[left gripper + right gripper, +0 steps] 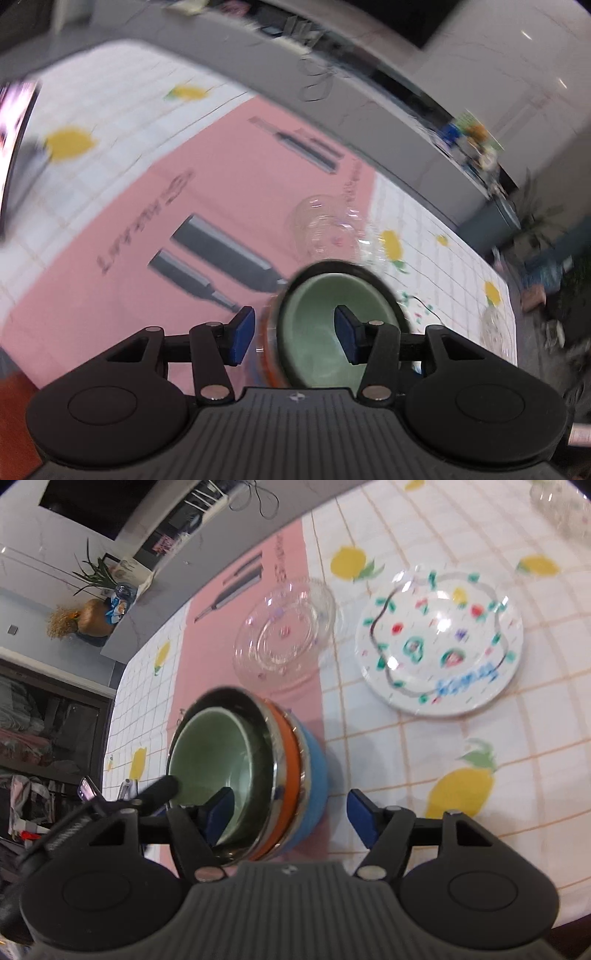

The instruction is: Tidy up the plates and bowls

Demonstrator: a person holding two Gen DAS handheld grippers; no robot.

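A stack of nested bowls stands on the pink mat: a green bowl inside a steel-rimmed orange bowl inside a blue bowl. My right gripper is open, its jaws straddling the stack's near rim, one finger inside the green bowl. My left gripper is open around the stack's rim too, with the green bowl in front; its right pad is inside the bowl. A clear glass bowl and a white flowered plate lie beyond.
The table has a lemon-print checked cloth and a pink mat. A glass dish sits just past the stack in the left wrist view. Another glass piece is at the far right. A grey counter runs behind.
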